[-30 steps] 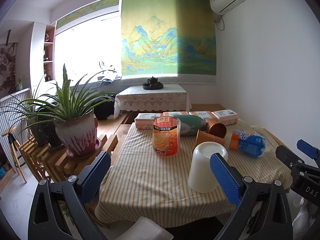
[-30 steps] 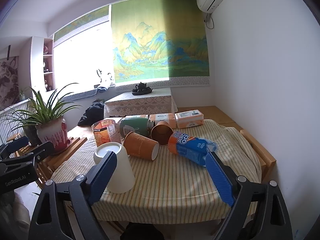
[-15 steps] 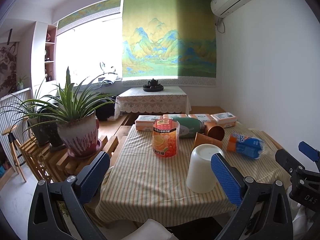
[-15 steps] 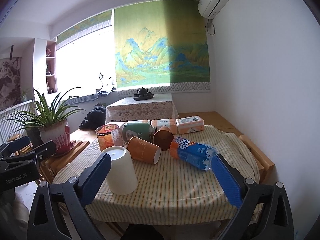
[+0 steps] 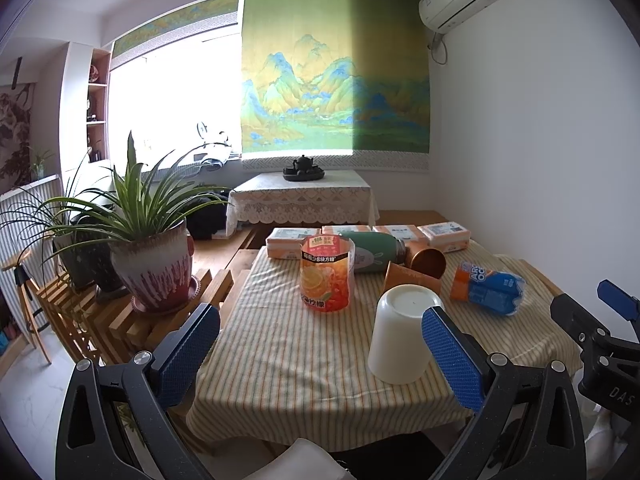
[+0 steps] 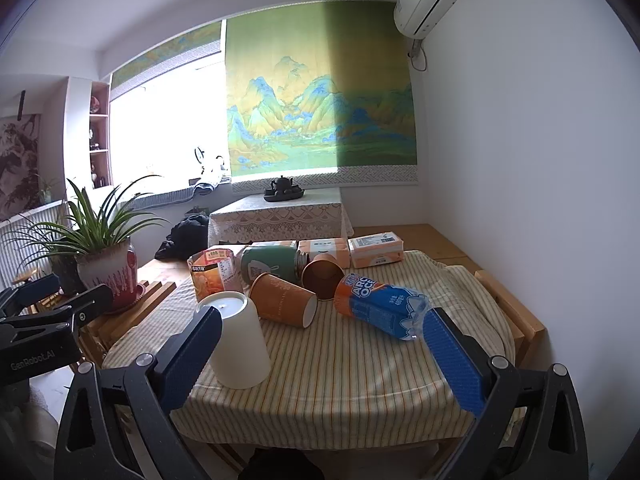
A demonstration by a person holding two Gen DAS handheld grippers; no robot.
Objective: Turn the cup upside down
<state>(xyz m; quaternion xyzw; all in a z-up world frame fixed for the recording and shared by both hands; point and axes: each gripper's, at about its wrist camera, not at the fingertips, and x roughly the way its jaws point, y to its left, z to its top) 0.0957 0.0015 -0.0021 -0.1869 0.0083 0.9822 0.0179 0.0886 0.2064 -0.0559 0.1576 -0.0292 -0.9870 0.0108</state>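
A: Report cup position.

B: The white cup (image 5: 402, 334) stands mouth-down, base up, on the striped tablecloth (image 5: 296, 356), near the table's front edge. Nothing holds it.

A: Gripper status?

B: The left gripper (image 5: 320, 356) has its jaws spread wide, holding nothing; the cup sits just ahead of its right-hand pad. The right gripper (image 6: 320, 356) is likewise spread wide and unloaded, with the cup just beyond its left-hand pad.

A: Obstructions?

B: Behind the cup, close by: an orange paper cup (image 6: 282, 300) on its side and an upright drink carton (image 5: 327, 274). A blue-and-orange packet (image 6: 378, 312) lies to the right. Bare cloth lies left of the cup, as far as the table's left edge.
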